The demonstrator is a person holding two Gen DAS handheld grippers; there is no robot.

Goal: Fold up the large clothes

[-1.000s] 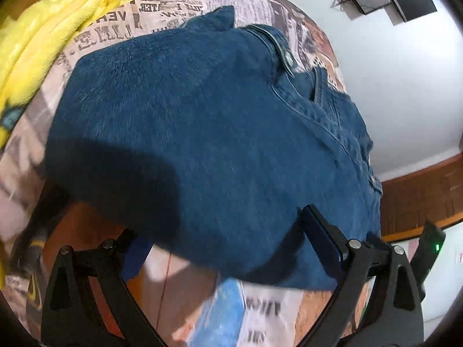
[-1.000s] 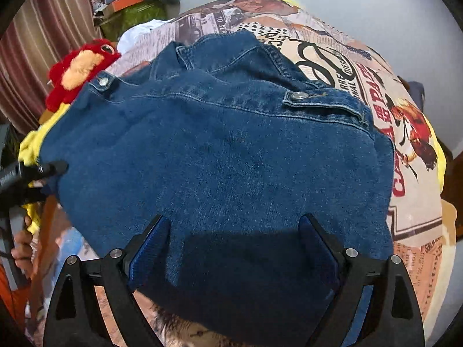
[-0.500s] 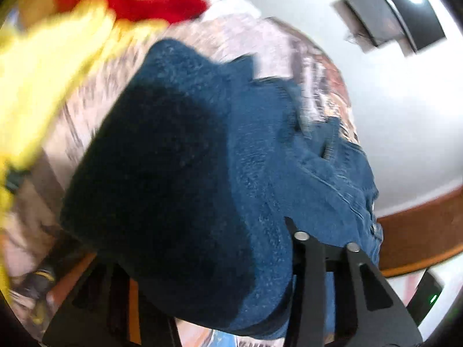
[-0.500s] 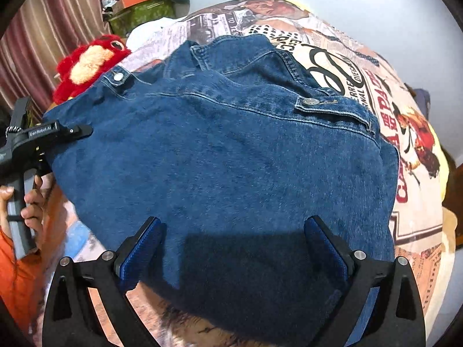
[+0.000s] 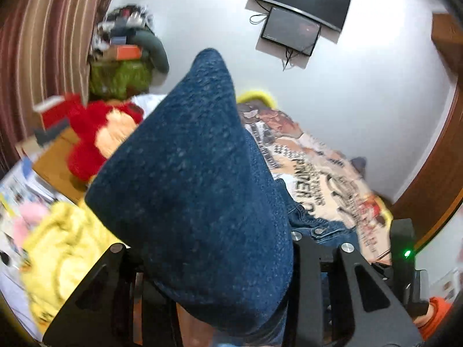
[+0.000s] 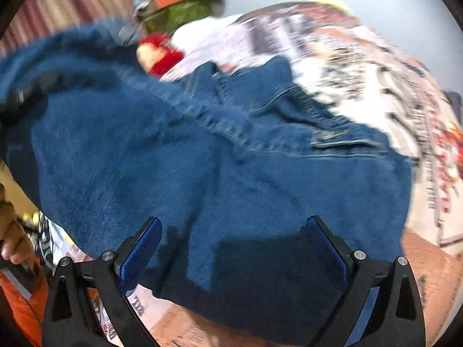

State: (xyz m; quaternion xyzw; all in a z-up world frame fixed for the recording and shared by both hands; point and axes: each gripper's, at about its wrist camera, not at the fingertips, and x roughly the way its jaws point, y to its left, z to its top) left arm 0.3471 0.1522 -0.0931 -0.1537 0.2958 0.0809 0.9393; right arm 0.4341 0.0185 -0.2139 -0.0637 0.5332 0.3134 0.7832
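Observation:
A dark blue denim jacket (image 5: 196, 173) rises in a peak out of my left gripper (image 5: 208, 248). Its jaws are closing, with a thick fold of the denim pinched between them, lifted well off the bed. In the right wrist view the jacket (image 6: 231, 159) slopes up to the left, its pocket flap and collar still lying on the printed bedspread (image 6: 376, 72). My right gripper (image 6: 233, 225) hangs open over the jacket's near hem, its blue pads (image 6: 144, 245) wide apart and holding nothing. The picture is motion-blurred.
A red plush toy (image 5: 95, 133) and a yellow blanket (image 5: 63, 240) lie left of the jacket. A green bag under piled items (image 5: 121, 75) stands by the striped curtain. A dark screen (image 5: 301, 0) hangs on the white wall. A hand (image 6: 11, 231) shows at lower left.
My left gripper went from wide open at the jacket's edge to clamped on the denim and rose, pulling that side up. The right gripper slid sideways along the hem, still open.

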